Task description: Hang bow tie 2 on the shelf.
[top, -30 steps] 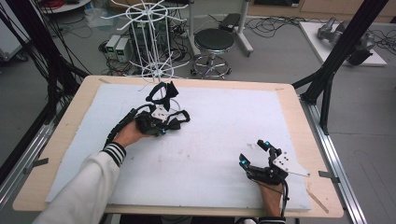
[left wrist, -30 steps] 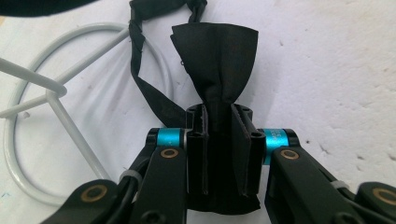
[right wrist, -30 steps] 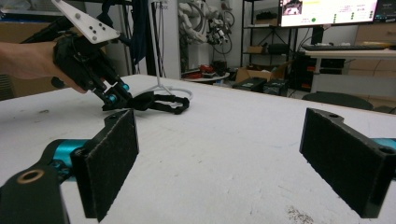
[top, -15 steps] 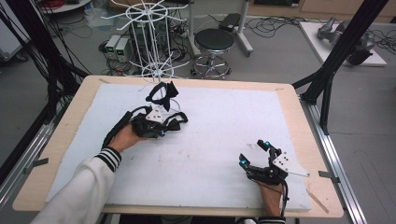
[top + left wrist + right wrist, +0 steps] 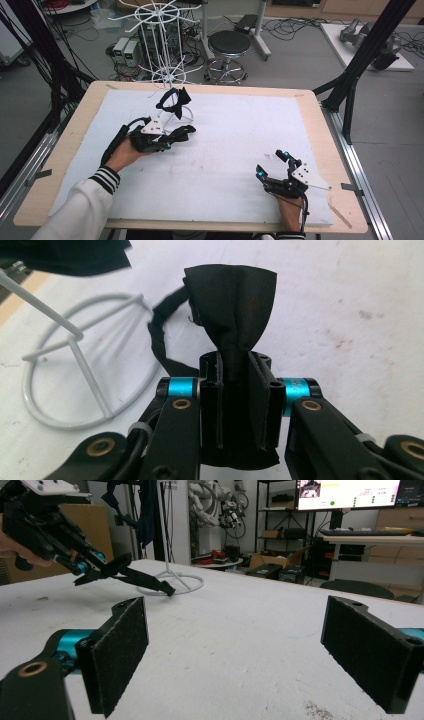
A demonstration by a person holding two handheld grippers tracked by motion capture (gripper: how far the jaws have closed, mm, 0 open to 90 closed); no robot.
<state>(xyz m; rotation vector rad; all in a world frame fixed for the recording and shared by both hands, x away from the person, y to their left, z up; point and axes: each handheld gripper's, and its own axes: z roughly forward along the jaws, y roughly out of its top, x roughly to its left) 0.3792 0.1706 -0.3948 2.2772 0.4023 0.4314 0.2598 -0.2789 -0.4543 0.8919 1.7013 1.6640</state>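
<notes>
Bright, even indoor light; close parts slightly blurred.

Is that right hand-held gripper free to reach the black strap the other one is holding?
Probably yes: the right hand-held gripper is open, and only bare white table lies between it and the black strap.

Rack (image 5: 170, 75): far left on bench (image 5: 310, 150).
Strap (image 5: 172, 100): on rack, before it.
Left hand-held gripper (image 5: 187, 132): before strap.
Right hand-held gripper (image 5: 272, 164): near right.
</notes>
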